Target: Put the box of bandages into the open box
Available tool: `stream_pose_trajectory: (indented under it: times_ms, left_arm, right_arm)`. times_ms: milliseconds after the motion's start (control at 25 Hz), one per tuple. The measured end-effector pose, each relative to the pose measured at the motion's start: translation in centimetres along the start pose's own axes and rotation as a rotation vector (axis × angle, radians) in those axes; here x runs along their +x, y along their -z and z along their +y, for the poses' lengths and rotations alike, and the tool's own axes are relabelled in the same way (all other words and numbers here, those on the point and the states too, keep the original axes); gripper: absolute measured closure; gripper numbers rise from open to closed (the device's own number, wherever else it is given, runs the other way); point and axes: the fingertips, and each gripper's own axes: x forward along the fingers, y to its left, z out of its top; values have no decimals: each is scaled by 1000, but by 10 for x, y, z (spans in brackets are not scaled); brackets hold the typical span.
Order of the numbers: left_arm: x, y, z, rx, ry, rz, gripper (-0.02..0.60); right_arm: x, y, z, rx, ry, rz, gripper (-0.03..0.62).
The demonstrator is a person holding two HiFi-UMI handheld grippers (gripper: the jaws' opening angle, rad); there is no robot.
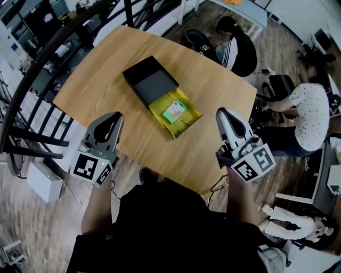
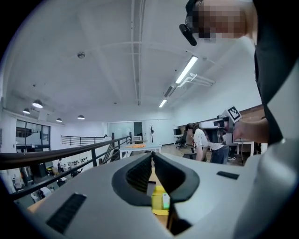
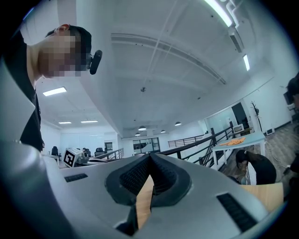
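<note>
Head view: bandage box in yellow tray; left gripper, right gripper closed, empty.

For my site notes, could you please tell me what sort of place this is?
Probably an open-plan office or lab: a black railing, people seated by a desk, ceiling strip lights.

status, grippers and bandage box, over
Jaws shut and empty, left gripper and right gripper, both by near edge of table. The box of bandages lies in yellow tray beside black tray. Nothing in the way.
</note>
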Motion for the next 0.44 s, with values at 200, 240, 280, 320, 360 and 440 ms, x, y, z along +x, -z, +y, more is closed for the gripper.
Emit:
stream_pose_trajectory:
  times_ms: [200, 240, 280, 320, 360, 440]
  left_arm:
    - [2, 2, -3, -8, 20, 12, 566]
    - [3, 3, -3, -10, 24, 20, 566]
    - [4, 4, -3, -12, 27, 25, 566]
    - [4, 4, -3, -16, 30, 27, 566]
    - [5, 5, -4, -20, 33, 29, 566]
    - [5, 6, -4, -28, 39, 31, 566]
  right_arm:
    - [0, 5, -2, 15, -3, 8, 559]
    - [0, 6, -2, 17, -6, 13, 559]
    - [1, 6, -1, 18, -9, 16, 559]
    - [2, 6, -1, 16, -12, 18, 559]
    - [2, 6, -1, 14, -14, 19, 559]
    - [4, 5, 0, 10, -19, 20, 559]
